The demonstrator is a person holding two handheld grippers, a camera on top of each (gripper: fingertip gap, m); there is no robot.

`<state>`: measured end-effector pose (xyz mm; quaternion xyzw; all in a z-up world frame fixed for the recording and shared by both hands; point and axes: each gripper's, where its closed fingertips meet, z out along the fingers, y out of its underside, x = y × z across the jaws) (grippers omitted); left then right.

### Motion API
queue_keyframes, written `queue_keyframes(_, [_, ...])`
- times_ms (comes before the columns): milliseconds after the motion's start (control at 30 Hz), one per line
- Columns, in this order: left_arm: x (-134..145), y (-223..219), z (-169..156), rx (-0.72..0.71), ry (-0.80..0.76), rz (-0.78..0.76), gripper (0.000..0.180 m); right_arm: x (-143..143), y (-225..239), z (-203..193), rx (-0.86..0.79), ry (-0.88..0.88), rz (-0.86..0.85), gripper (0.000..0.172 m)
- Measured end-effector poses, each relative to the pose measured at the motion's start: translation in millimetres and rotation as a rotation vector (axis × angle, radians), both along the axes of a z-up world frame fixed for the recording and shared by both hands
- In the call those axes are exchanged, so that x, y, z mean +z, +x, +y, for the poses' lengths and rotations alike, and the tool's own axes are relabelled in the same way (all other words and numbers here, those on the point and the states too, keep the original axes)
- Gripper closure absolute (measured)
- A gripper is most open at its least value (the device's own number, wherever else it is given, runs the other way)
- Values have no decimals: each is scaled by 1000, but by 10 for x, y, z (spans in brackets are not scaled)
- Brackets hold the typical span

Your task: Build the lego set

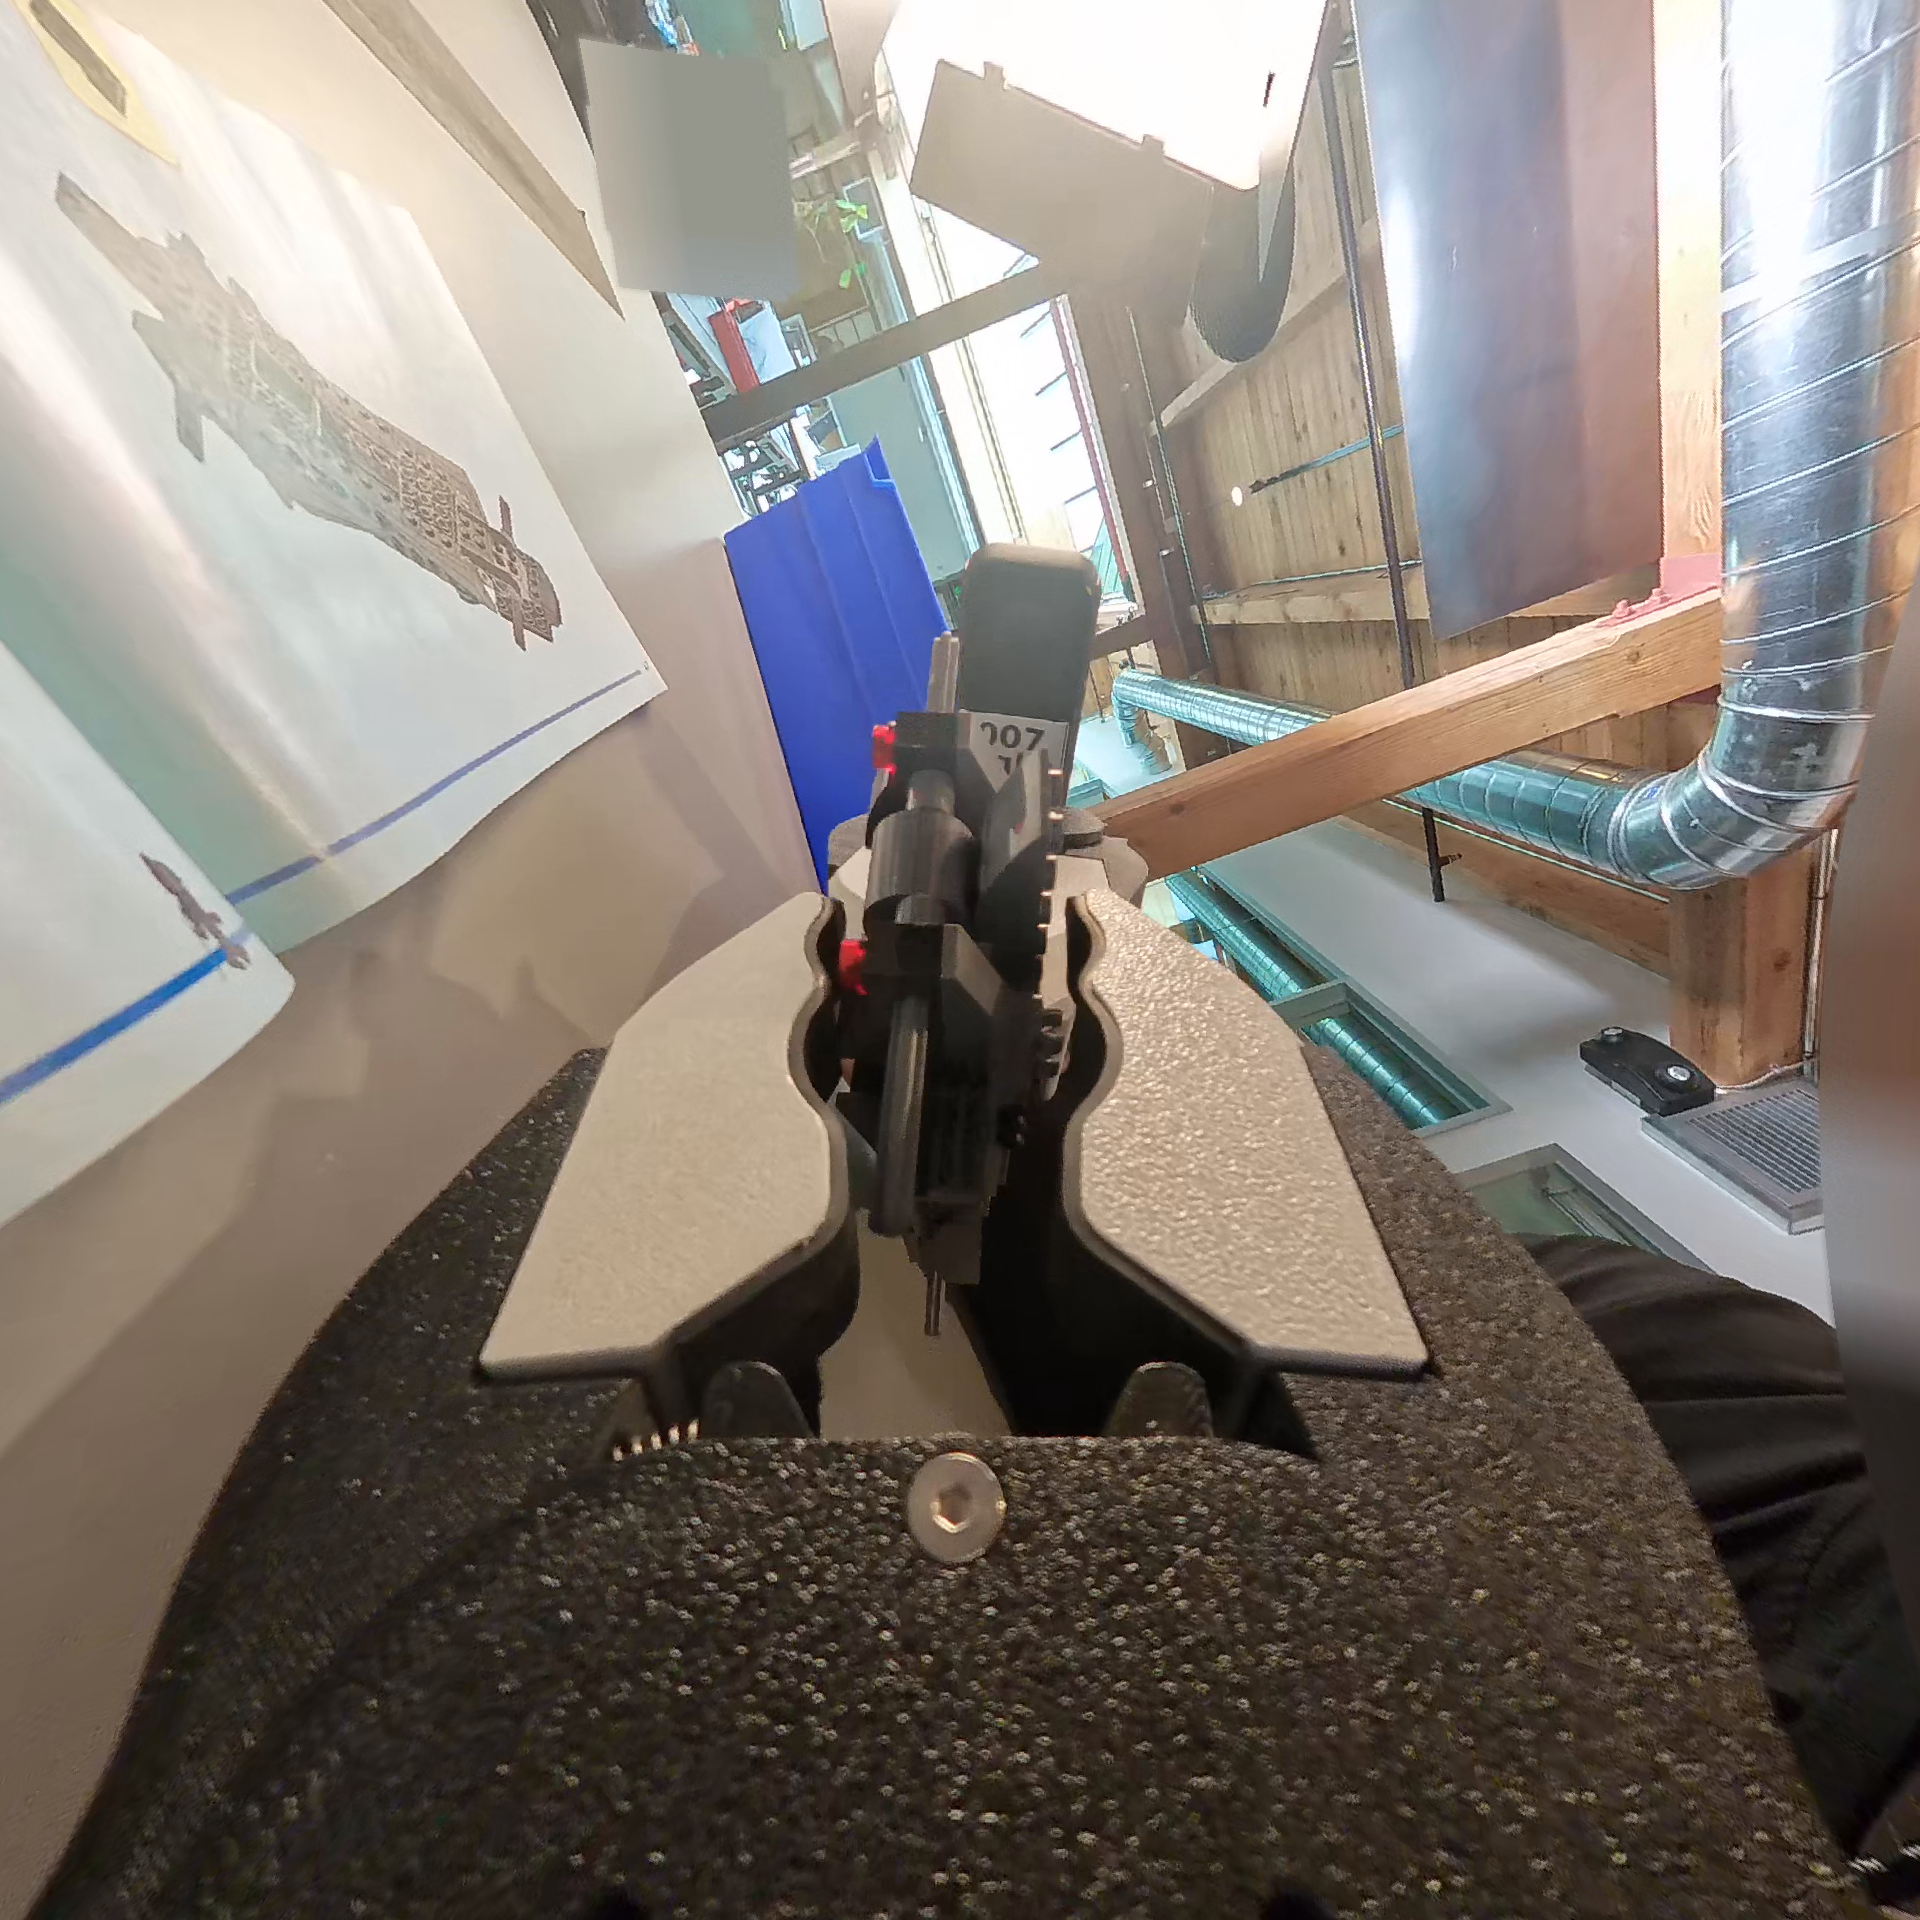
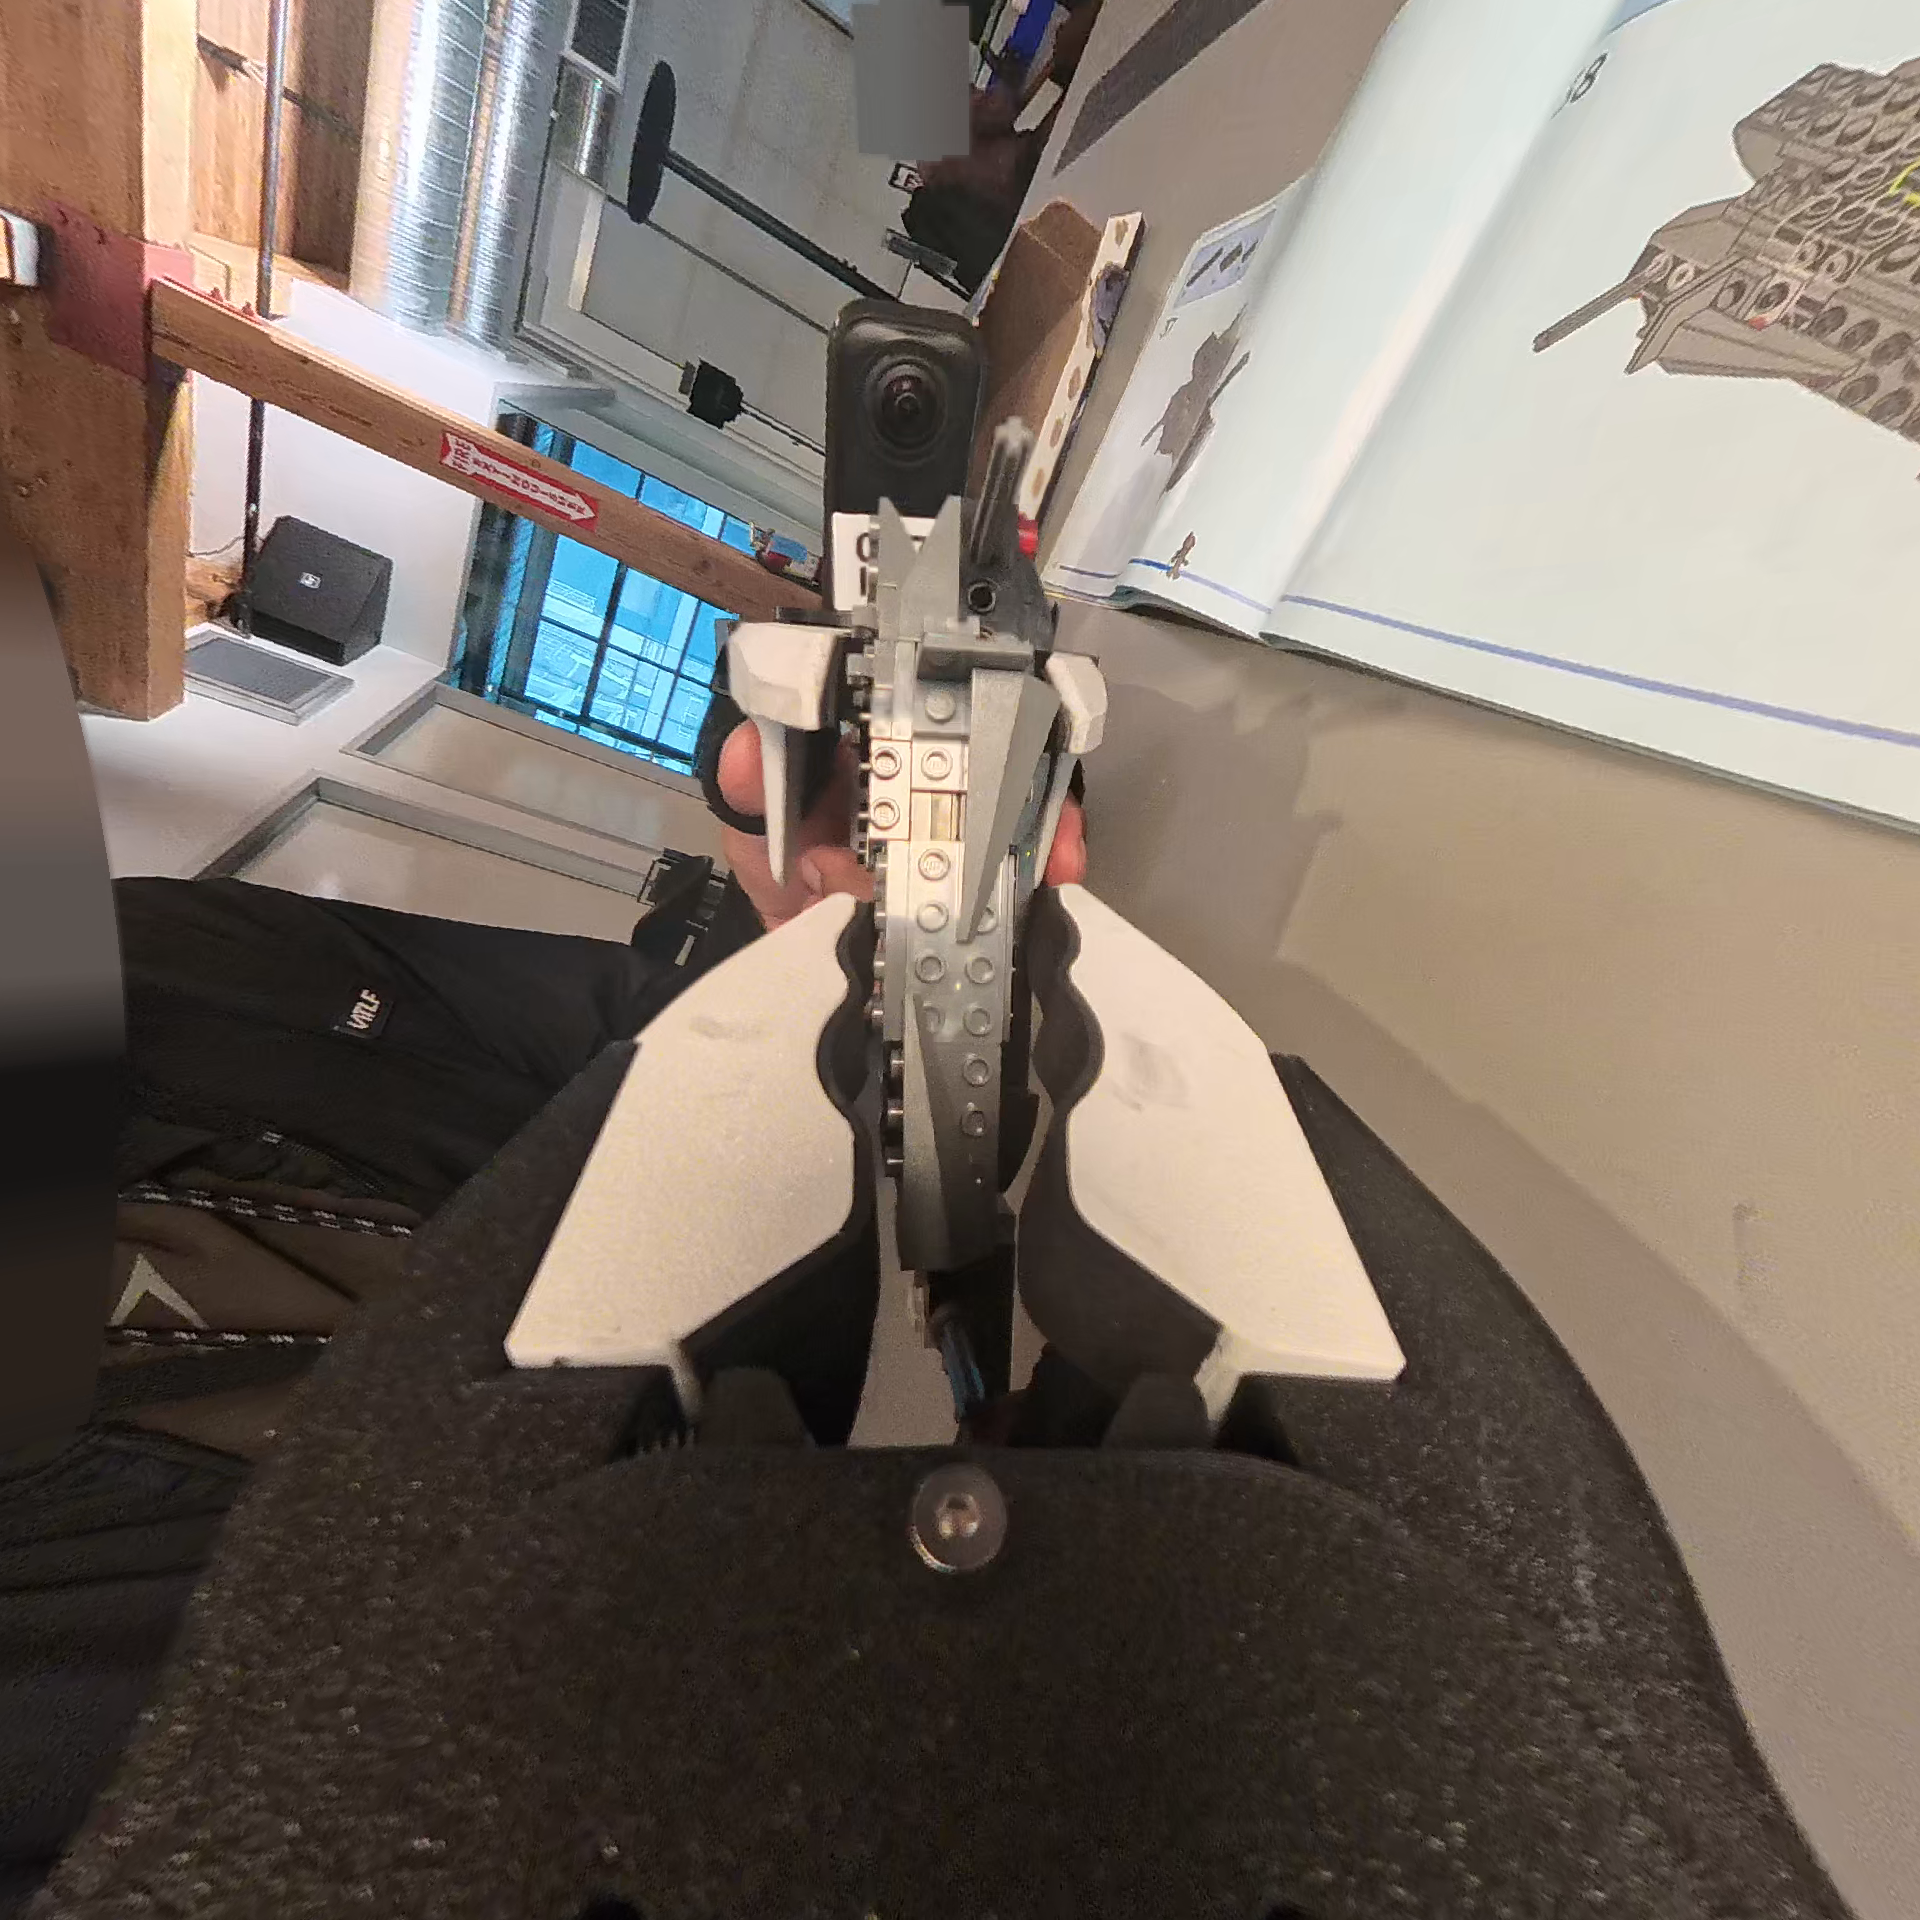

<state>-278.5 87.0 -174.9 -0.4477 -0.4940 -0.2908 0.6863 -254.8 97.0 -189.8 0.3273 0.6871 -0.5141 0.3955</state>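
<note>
Beside the blue bin [image 1: 831,623], both tongs, left [image 1: 951,956] and right [image 2: 940,977], clamp one grey brick model [image 2: 940,935].

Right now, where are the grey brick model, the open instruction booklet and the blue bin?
grey brick model [image 2: 951,977]: right wrist view, its studded grey plate.
instruction booklet [image 2: 1558,499]: right wrist view, its open page.
blue bin [image 1: 831,623]: left wrist view, its ribbed side wall.
</note>
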Motion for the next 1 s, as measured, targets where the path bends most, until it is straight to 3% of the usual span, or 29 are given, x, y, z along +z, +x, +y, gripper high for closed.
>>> queue_keyframes(167, [1,37,13,-40,-15,18,139,-1,-9,11,0,-9,-8,144])
queue_keyframes(433, [-65,97,59,-71,-204,129,138,3,4,27,8,-17,-2,144])
queue_keyframes(1000, [-120,153,70,-122,-233,110,139,-27,48,36,37,20,49,144])
